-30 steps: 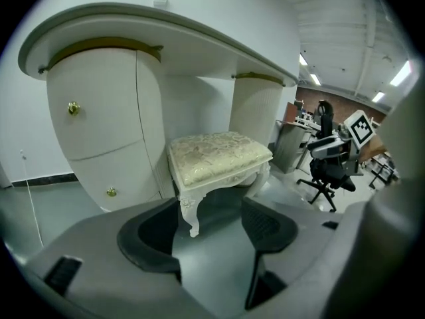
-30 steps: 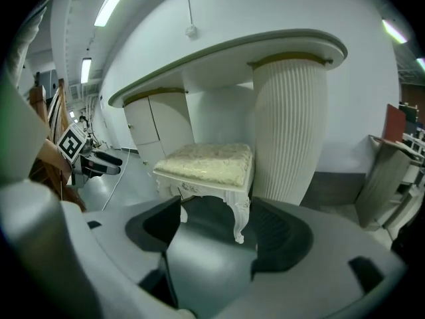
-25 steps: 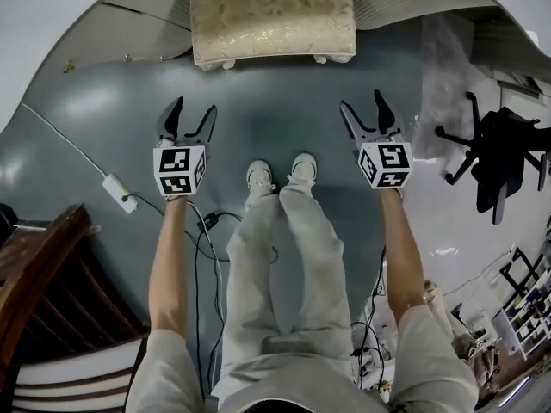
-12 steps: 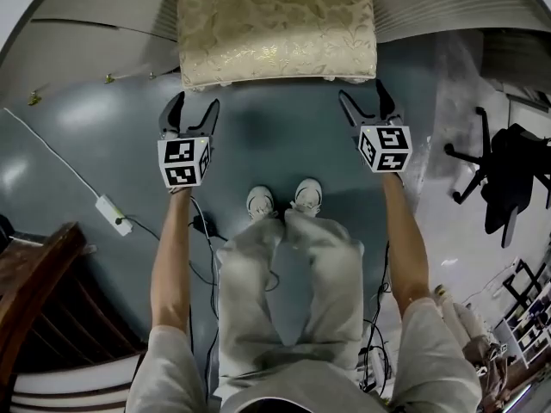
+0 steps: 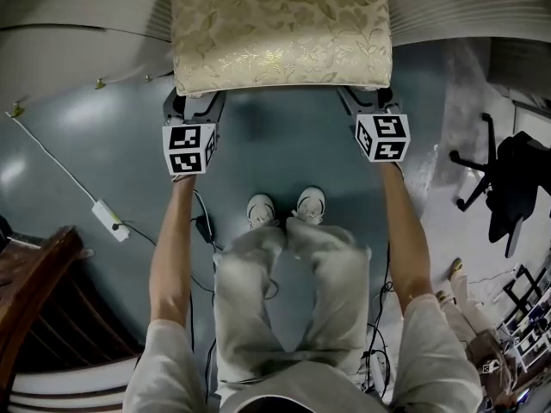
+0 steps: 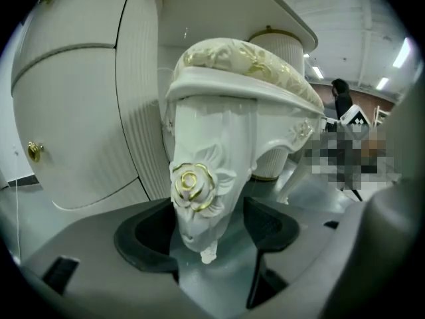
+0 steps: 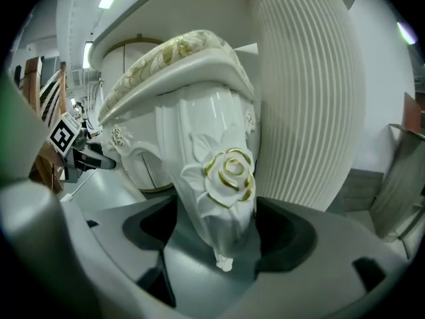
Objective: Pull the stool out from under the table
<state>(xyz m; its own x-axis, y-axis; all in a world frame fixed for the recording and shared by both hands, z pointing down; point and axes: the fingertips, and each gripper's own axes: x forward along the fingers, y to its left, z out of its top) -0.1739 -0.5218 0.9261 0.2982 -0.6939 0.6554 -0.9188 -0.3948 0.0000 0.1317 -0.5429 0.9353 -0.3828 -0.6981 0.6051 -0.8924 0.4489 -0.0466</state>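
Left gripper (image 5: 196,103) and right gripper (image 5: 368,100) straddle stool (image 5: 280,24) legs.

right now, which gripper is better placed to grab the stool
Neither, roughly even: left gripper and right gripper each straddle a stool leg, jaws just opening, not clamped. Likely close both.

Stool (image 5: 280,28) partly under table (image 5: 86,15); shoes (image 5: 260,209) before stool; office chair (image 5: 516,179) far right.

The grey-blue floor (image 5: 275,157) carries a white power strip (image 5: 112,220) at the left, its cable (image 5: 43,147) running off toward the left edge. Black cords (image 5: 200,231) lie just beside it. A black office chair (image 5: 508,188) stands at the right, and a dark wooden chair (image 5: 39,308) fills the lower left corner.
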